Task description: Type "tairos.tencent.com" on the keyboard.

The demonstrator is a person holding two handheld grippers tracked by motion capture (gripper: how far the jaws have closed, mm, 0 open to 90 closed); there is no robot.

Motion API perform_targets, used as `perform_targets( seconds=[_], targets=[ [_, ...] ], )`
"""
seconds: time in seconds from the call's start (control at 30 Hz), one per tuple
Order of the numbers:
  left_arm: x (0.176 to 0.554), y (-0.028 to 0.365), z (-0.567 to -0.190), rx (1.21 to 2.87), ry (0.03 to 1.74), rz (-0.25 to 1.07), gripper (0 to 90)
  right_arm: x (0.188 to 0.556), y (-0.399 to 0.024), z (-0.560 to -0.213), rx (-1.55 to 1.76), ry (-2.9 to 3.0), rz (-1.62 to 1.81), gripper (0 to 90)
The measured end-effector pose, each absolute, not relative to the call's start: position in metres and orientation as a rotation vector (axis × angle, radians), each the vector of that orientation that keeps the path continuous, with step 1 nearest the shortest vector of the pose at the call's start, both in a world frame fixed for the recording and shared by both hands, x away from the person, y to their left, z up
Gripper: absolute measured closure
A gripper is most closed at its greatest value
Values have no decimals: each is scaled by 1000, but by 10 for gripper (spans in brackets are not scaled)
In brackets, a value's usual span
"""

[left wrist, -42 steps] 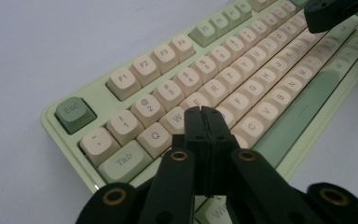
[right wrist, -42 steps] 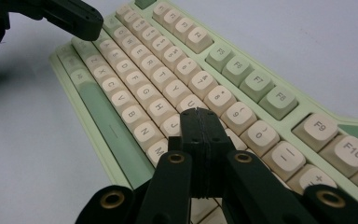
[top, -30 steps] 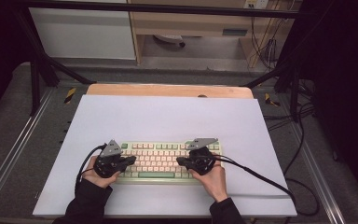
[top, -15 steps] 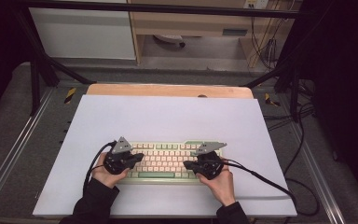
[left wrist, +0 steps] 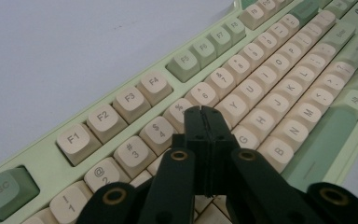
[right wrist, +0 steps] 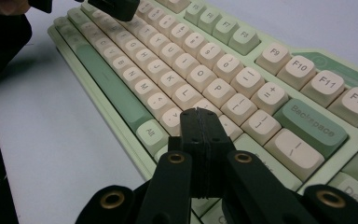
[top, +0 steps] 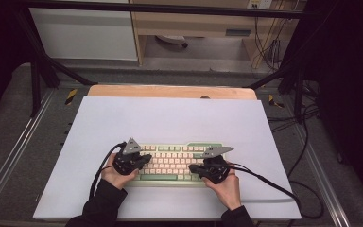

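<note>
The left claw [left wrist: 205, 114] has its jaws pressed together on nothing, tips over the keyboard [top: 177, 161] near the 5 and T keys; the right claw [right wrist: 199, 116], likewise closed and empty, hangs over the keys near P and Alt. The keyboard lies on the near half of the pale surface [top: 170, 118], between the two hands. Beyond it the surface's wooden edge [top: 170, 91] shows.
</note>
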State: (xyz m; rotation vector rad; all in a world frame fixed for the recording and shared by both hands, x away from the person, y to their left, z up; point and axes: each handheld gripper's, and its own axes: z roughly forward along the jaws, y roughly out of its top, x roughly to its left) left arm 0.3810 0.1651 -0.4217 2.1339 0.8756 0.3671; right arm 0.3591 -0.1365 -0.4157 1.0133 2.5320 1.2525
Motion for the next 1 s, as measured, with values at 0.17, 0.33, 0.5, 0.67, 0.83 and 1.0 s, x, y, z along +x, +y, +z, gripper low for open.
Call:
perform_targets(
  seconds=[0.17, 0.33, 0.5, 0.67, 0.83, 1.0],
  targets=[
    [382, 164, -424, 2137, 873, 369, 896, 359, -137, -417, 1009, 2533, 1253, 900],
    [382, 164, -426, 2144, 874, 371, 896, 359, -138, -417, 1007, 2534, 1256, 900],
    [382, 163, -427, 2142, 866, 371, 896, 358, -138, -416, 1011, 2531, 1259, 900],
    [382, 163, -430, 2148, 867, 364, 896, 358, -140, -417, 1011, 2532, 1252, 900],
    [382, 164, -429, 2146, 870, 368, 897, 358, -140, -416, 1011, 2532, 1255, 900],
    [379, 166, -425, 2132, 858, 368, 897, 358, -140, -416, 1014, 2533, 1256, 900]
  ],
)
